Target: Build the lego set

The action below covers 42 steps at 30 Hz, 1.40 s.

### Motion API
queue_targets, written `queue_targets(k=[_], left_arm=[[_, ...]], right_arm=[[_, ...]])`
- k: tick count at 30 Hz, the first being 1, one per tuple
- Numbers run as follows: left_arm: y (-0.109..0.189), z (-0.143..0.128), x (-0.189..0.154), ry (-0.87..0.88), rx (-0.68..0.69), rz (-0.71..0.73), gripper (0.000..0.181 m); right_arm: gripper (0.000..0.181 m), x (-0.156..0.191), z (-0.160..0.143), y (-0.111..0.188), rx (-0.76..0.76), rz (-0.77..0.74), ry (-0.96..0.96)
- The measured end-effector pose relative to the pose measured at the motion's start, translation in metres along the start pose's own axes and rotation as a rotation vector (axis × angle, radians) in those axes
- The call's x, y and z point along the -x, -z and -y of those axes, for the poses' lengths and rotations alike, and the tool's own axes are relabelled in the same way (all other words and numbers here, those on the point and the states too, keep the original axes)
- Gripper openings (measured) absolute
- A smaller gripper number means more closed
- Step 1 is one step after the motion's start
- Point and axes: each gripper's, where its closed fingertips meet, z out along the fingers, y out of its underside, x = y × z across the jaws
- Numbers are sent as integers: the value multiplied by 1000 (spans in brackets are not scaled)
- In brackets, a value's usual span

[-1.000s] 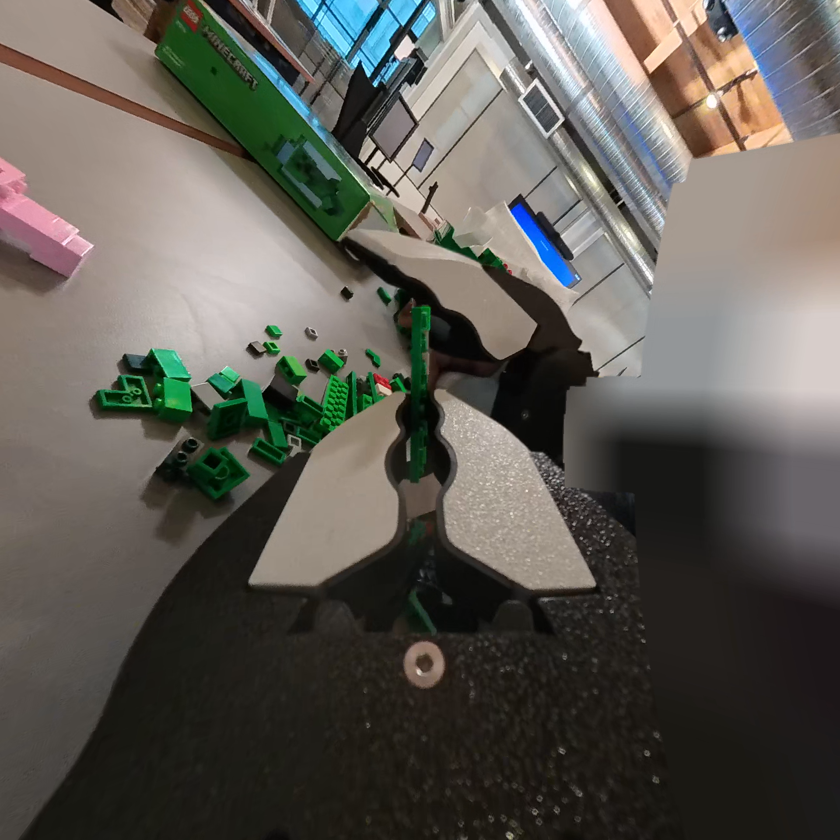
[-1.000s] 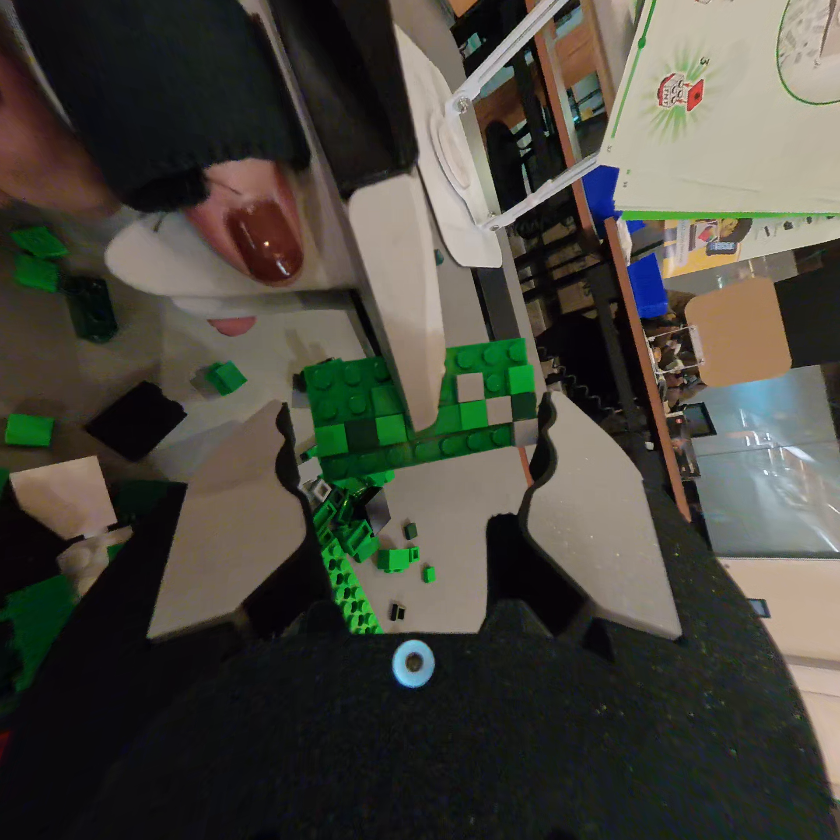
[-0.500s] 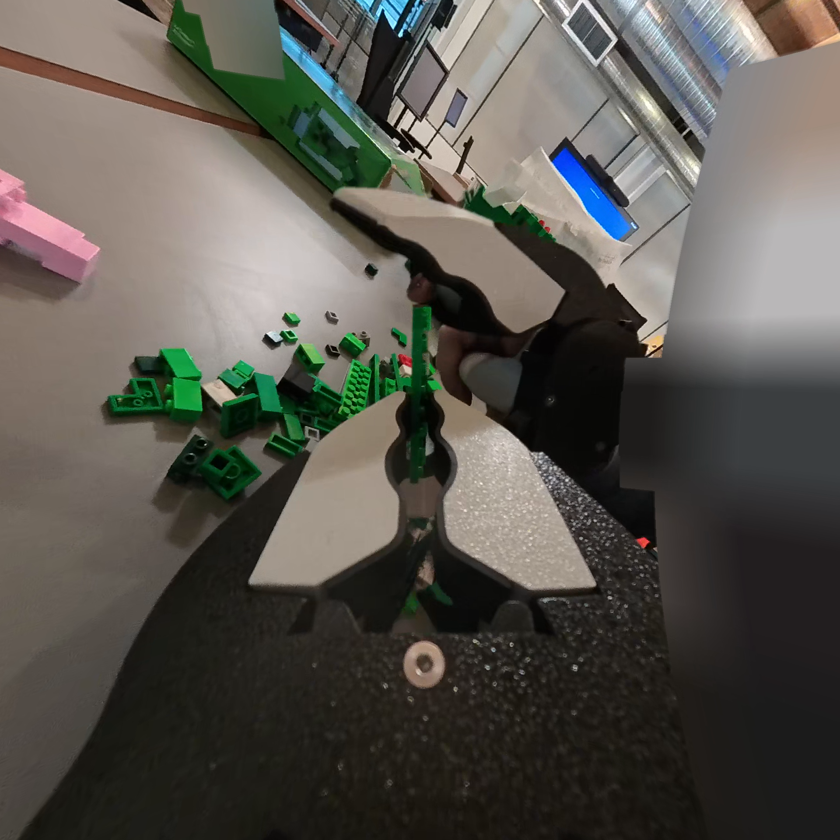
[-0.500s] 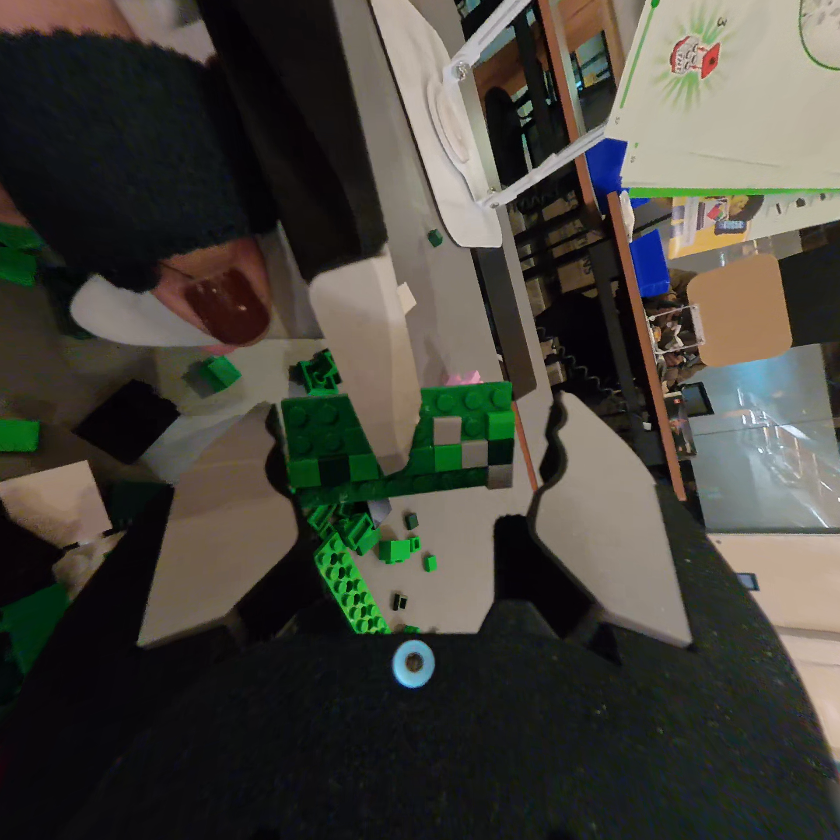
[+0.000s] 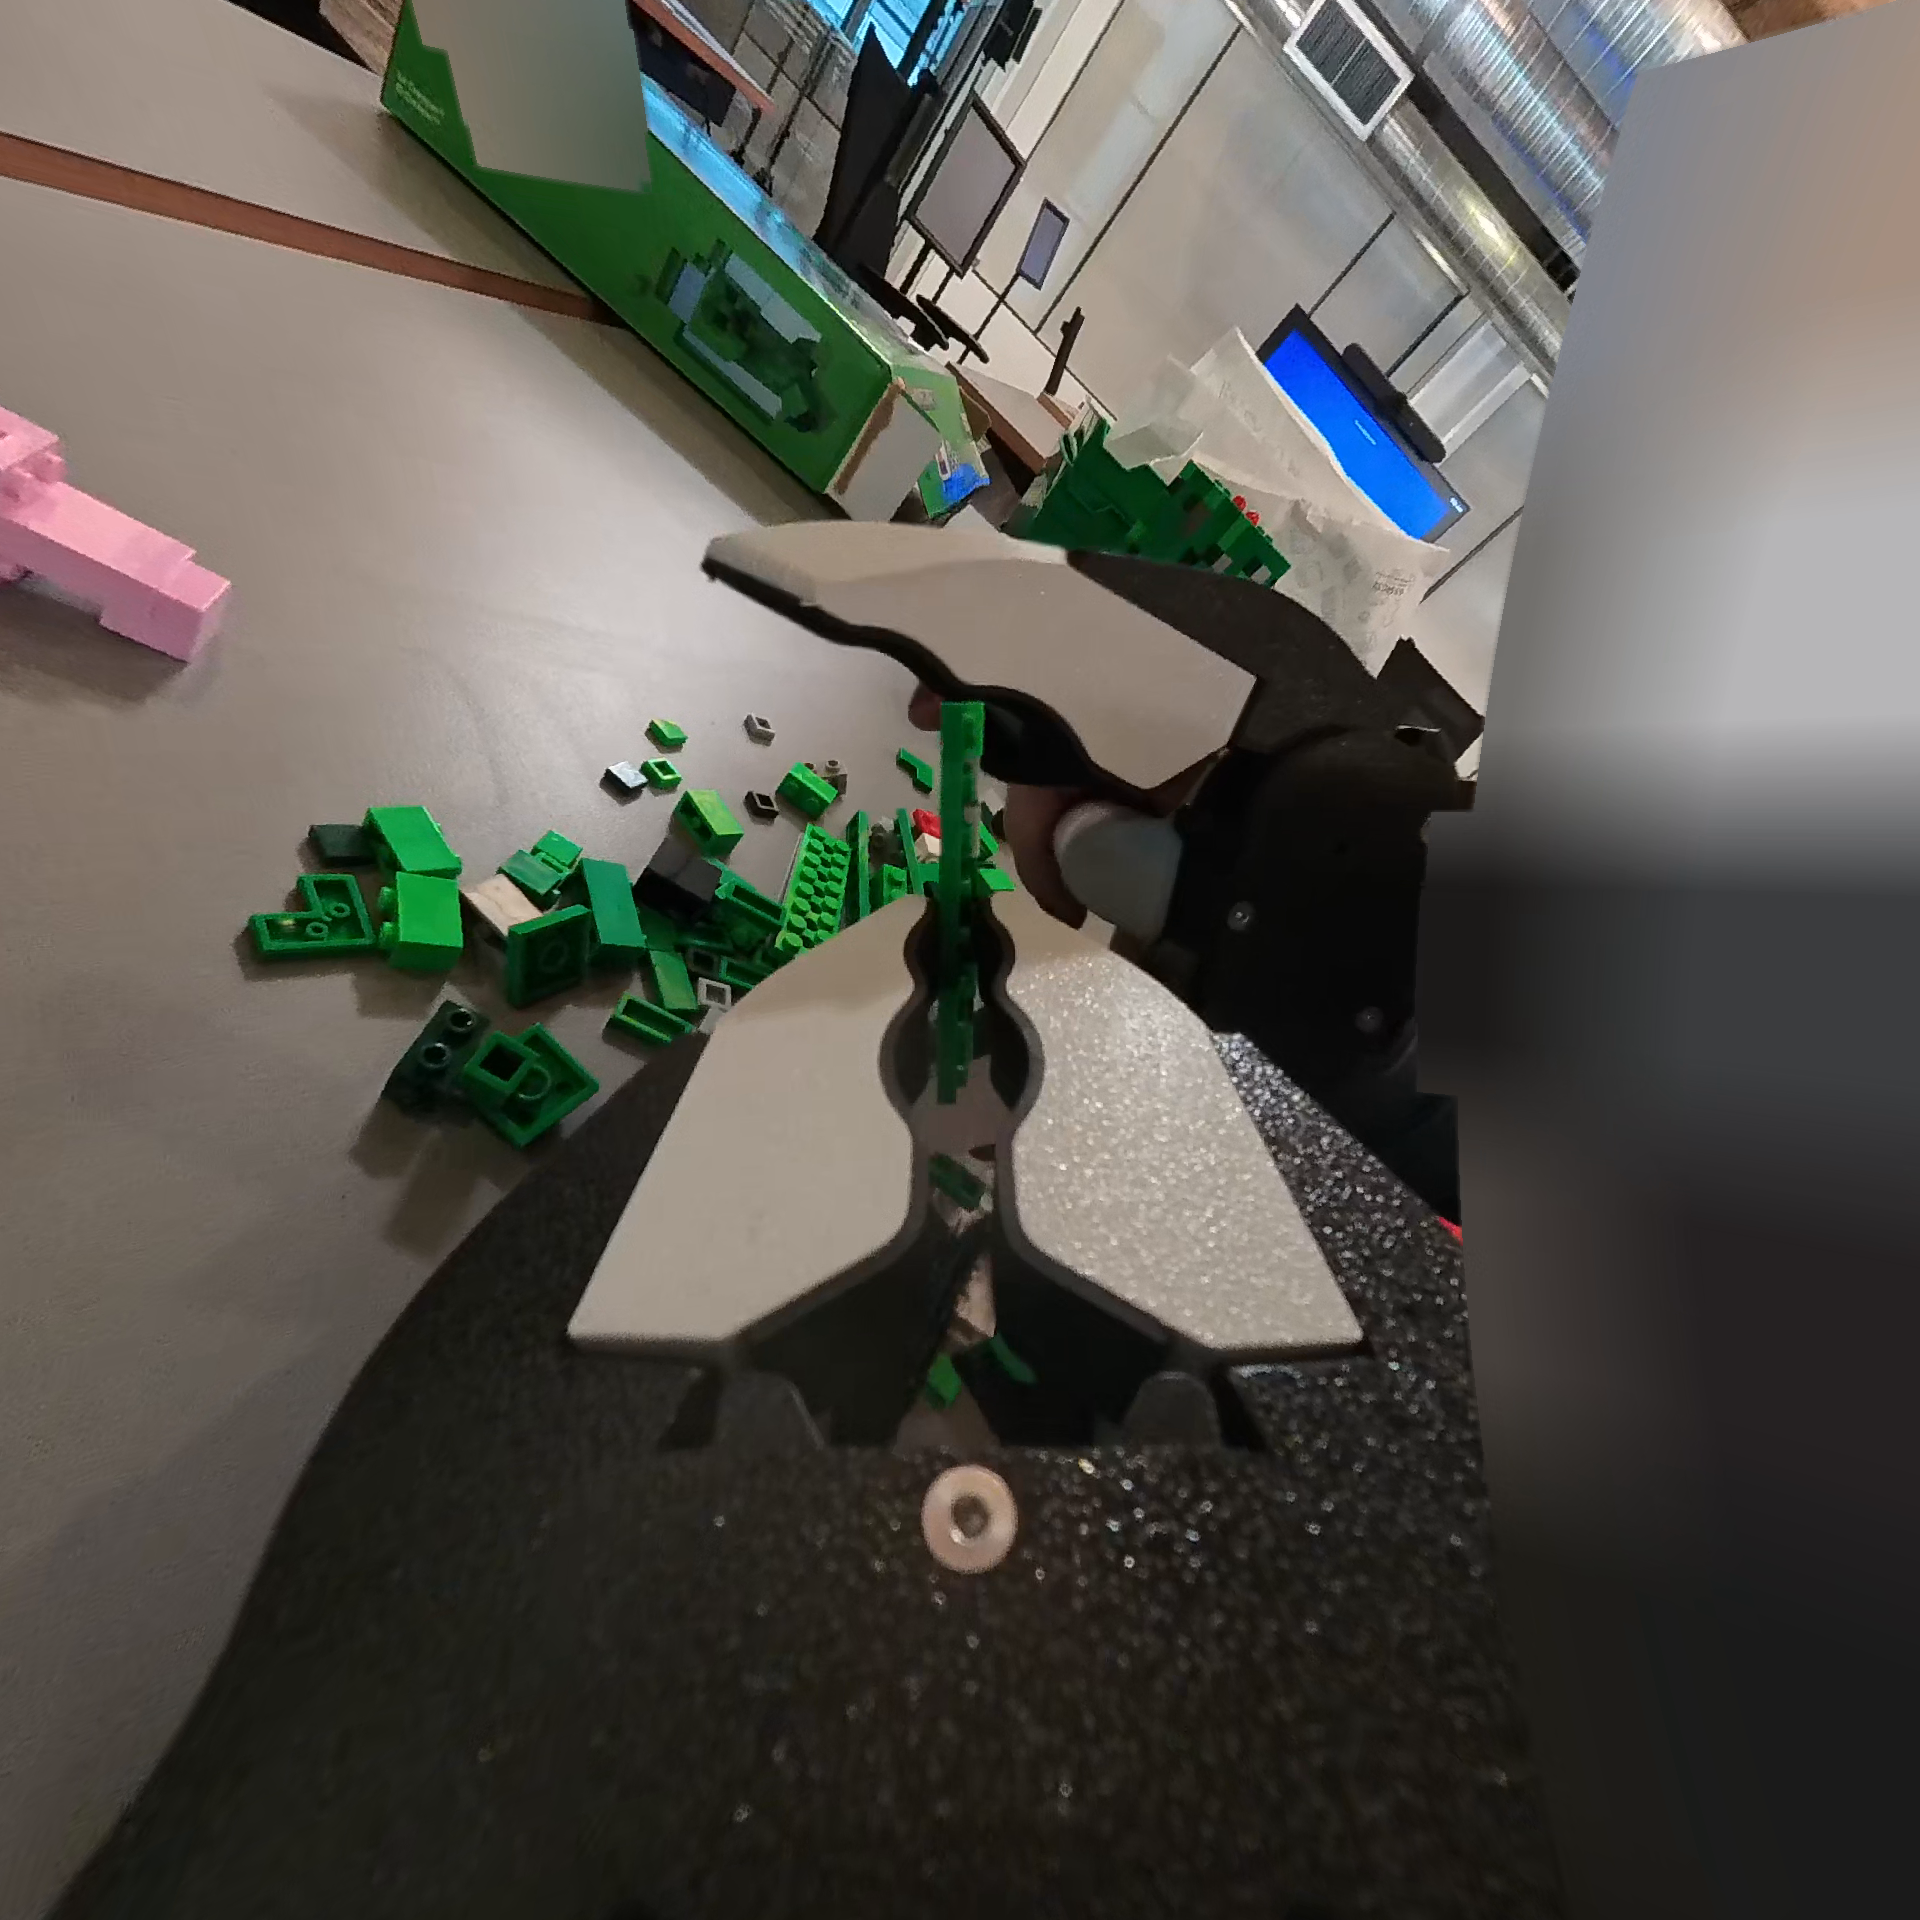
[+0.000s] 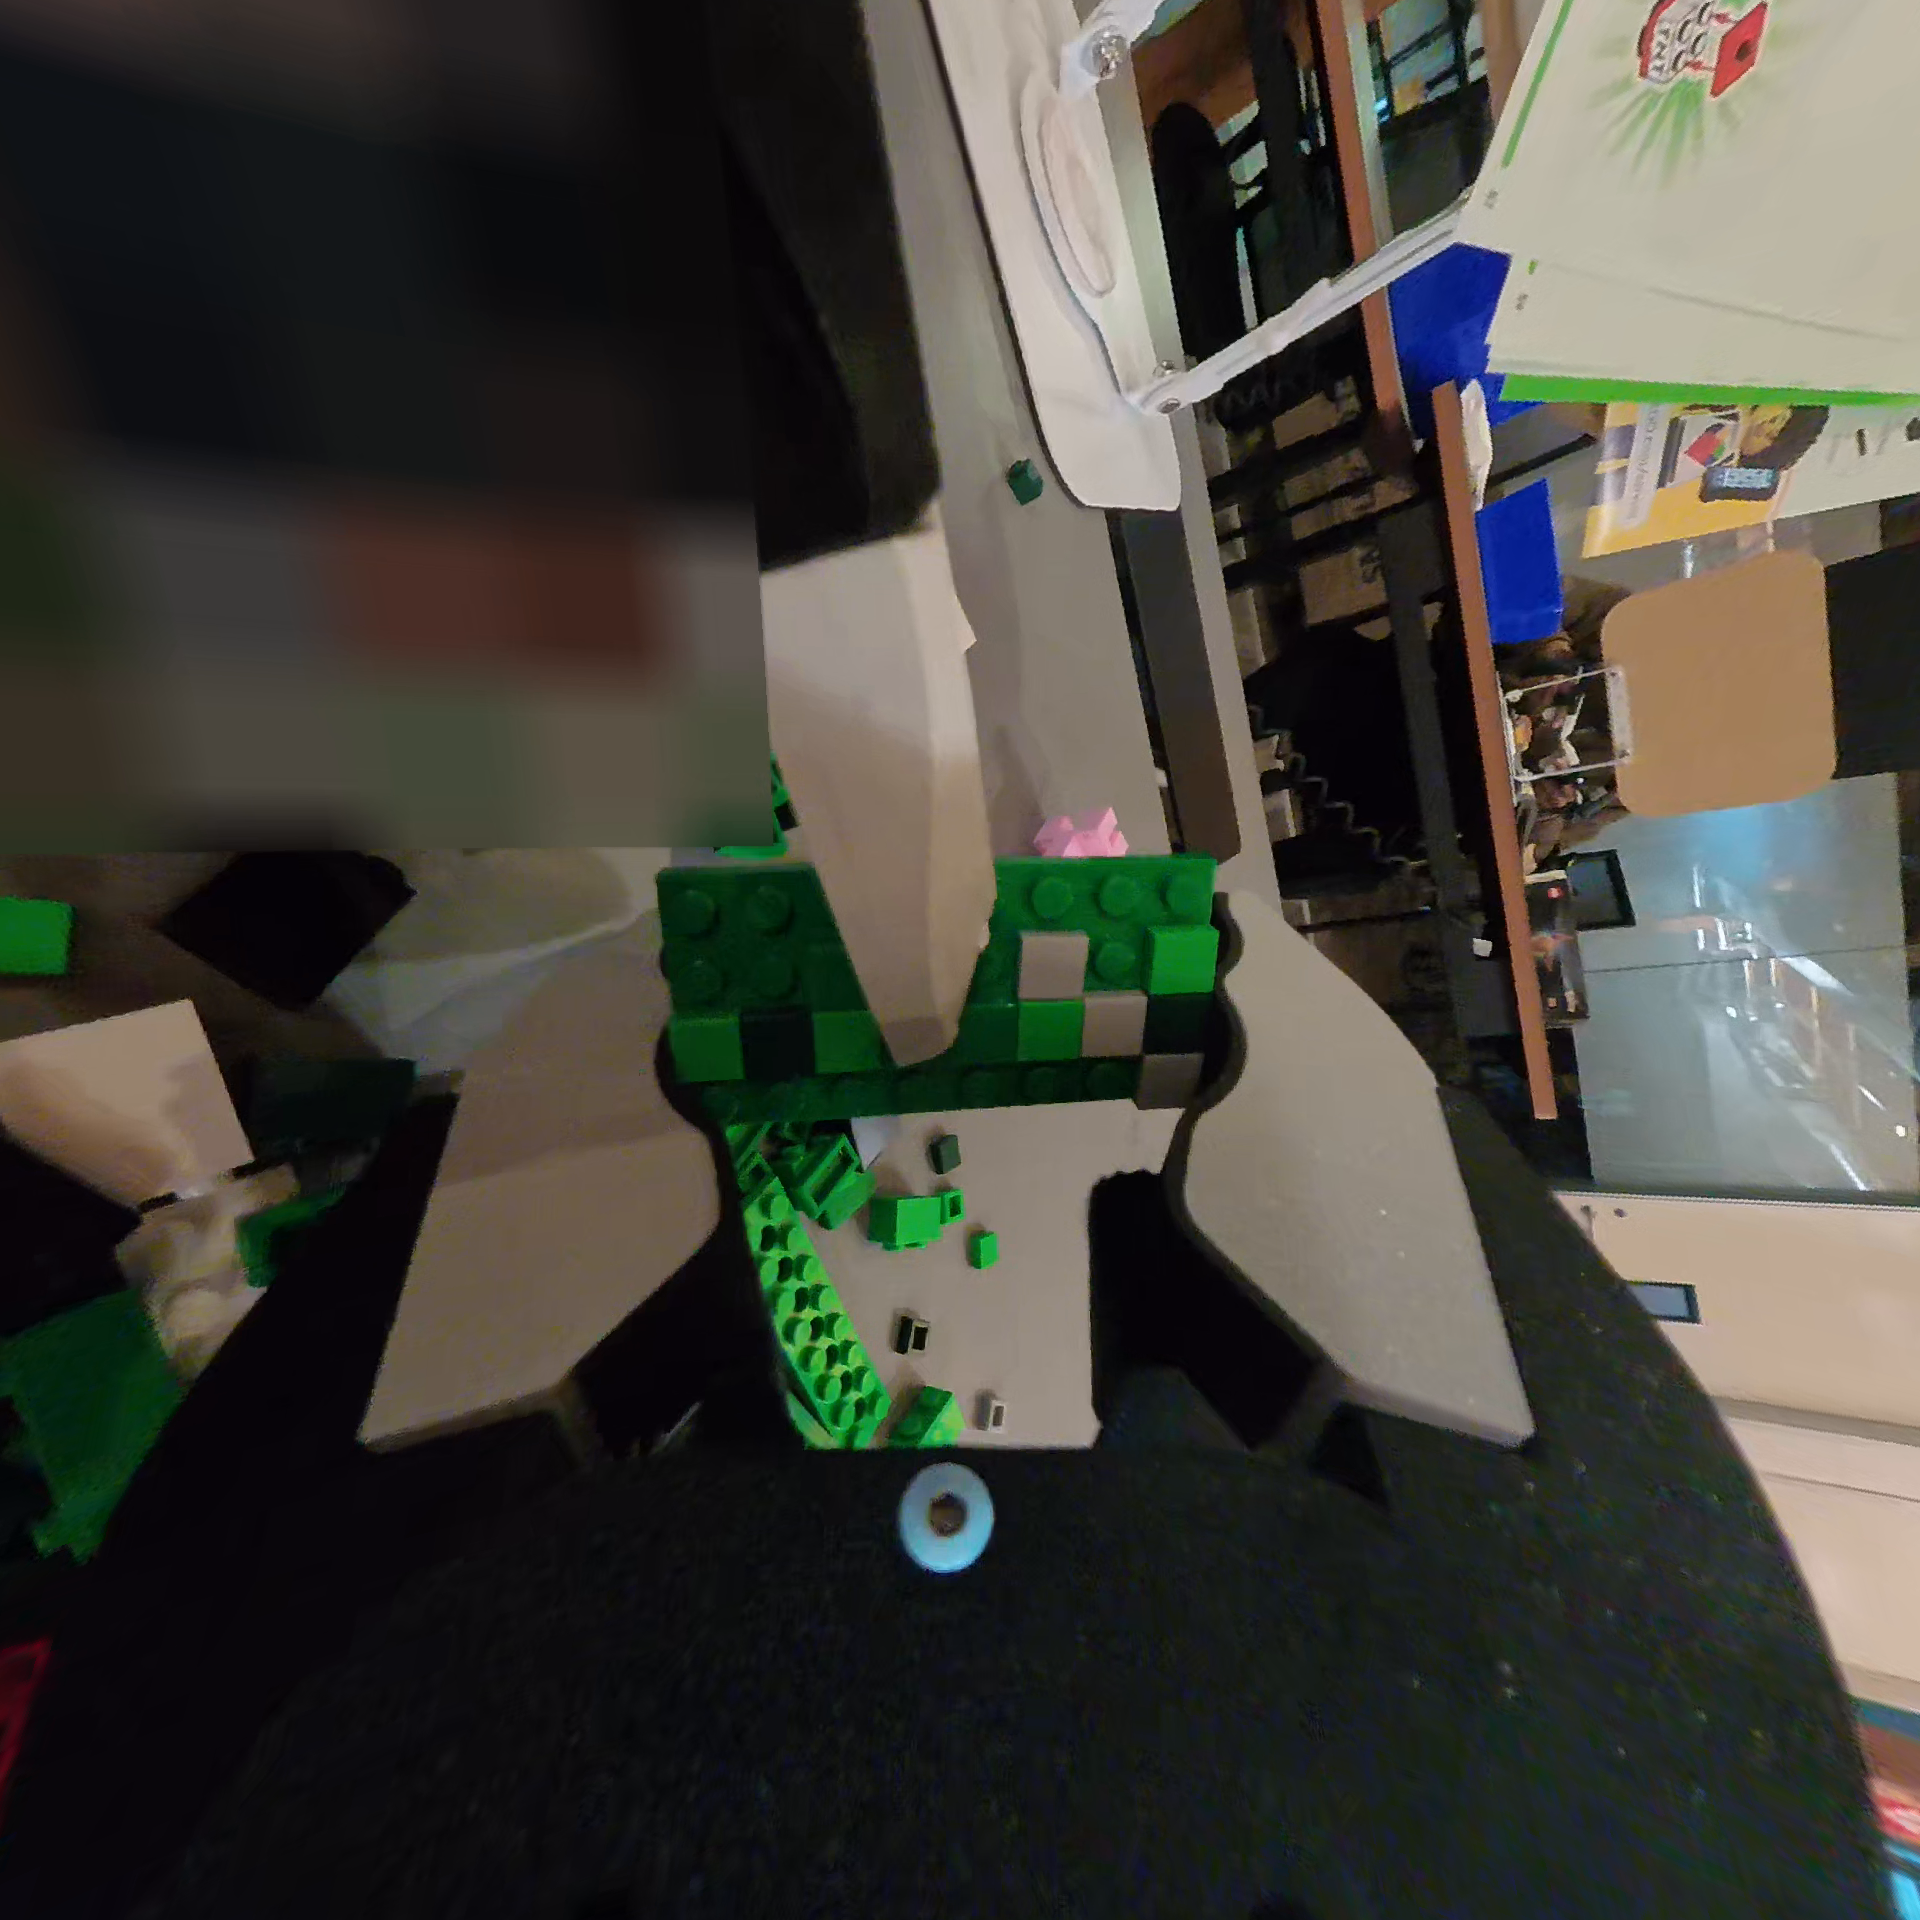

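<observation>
Left wrist view: green plate assembly pinched edge-on, right gripper framing it

Left wrist view is showing the left gripper (image 5: 957,935) w/ both grey fingers clenching a flat green studded lego plate assembly (image 5: 958,831), seen edge-on and standing upright, lifted above the grey tabletop (image 5: 312,520). Right gripper (image 5: 997,644) is reaching in from the right side, one grey finger passing just over the assembly's top end.

Right wrist view is showing the same assembly (image 6: 748,966) face-on: dark and bright green tiles w/ a few grey squares, spanning the gap between the right gripper's (image 6: 940,1049) grey fingers. Those fingers are spread wide, their inner edges sitting right at the assembly's two ends; contact can't be confirmed. A left gripper finger (image 6: 883,831) is coming down over the assembly's middle.

Scattered pile of loose green, black and grey lego pieces (image 5: 582,914) is lying mid-tabletop below the grippers. Pink lego brick build (image 5: 94,561) is sitting near the tabletop's left edge, well apart from the pile. Green cardboard lego box (image 5: 727,312) is lying toward the far edge. Partly built green lego model (image 5: 1143,509) is standing beyond the right gripper, next to crumpled white paper bags (image 5: 1299,488).
</observation>
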Motion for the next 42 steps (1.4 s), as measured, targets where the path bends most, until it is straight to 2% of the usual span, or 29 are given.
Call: queue_targets(k=[2, 4, 6, 9, 13, 18, 24, 33, 39, 42], left_arm=[[0, 3, -2, -24, -19, -7, 5], [0, 14, -6, -68, -107, -6, 7], [5, 28, -12, -80, -197, -27, 17], [6, 20, -9, -90, -127, -39, 5], [5, 17, -5, -58, -90, 2, 5], [4, 16, 2, 159, -145, -41, 5], [6, 20, 7, 204, -187, -18, 7], [5, 25, 5, 300, -251, -74, 8], [8, 34, -7, 434, -350, -243, 7], [6, 33, -10, 329, -321, -201, 7]], right_arm=[[92, -4, 2, 1, -18, -25, -4], [92, -9, 6, 4, -45, -57, -4], [92, -6, 10, 6, -81, -50, 11], [92, 2, 15, 6, -103, -45, 60], [92, 3, 12, 3, -98, -53, 80], [92, -8, 1, -5, 29, -234, 269], [92, -19, -1, -9, 94, -361, 347], [92, -30, -1, -7, 120, -474, 410], [92, -41, 6, 3, 101, -550, 444], [92, -38, 6, 5, 63, -502, 388]])
